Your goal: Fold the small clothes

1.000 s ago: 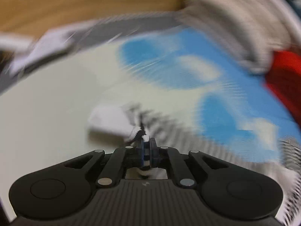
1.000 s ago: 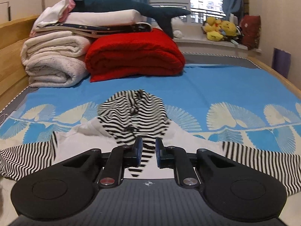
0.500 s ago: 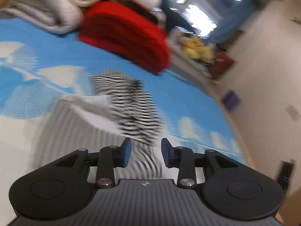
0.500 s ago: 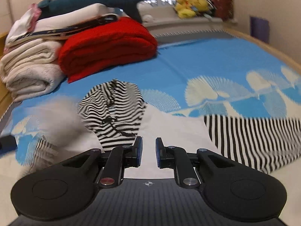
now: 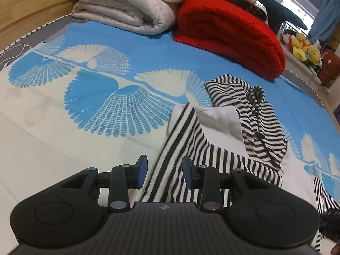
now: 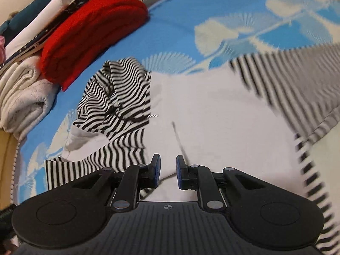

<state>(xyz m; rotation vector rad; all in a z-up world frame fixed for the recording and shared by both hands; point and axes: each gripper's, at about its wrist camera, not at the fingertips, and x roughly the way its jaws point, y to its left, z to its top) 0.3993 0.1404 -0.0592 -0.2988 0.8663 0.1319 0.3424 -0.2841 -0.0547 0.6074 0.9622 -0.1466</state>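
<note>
Left wrist: striped sleeve (image 5: pixel 178 148) between jaws.

The black-and-white striped sleeve (image 6: pixel 282 85) toward the bed's right edge is smeared by motion blur. The garment's lower hem is hidden behind the black gripper body (image 6: pixel 167 218). The folded cream quilt (image 5: pixel 127 2) is cut off by the top edge.

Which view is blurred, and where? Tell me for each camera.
Left wrist view: sharp throughout, stripes on the folded sleeve crisp; strong fisheye bending at the edges. Right wrist view: motion blur on the right side, smearing the other sleeve and the sheet pattern; the hood and red blanket on the left stay fairly sharp.
</note>
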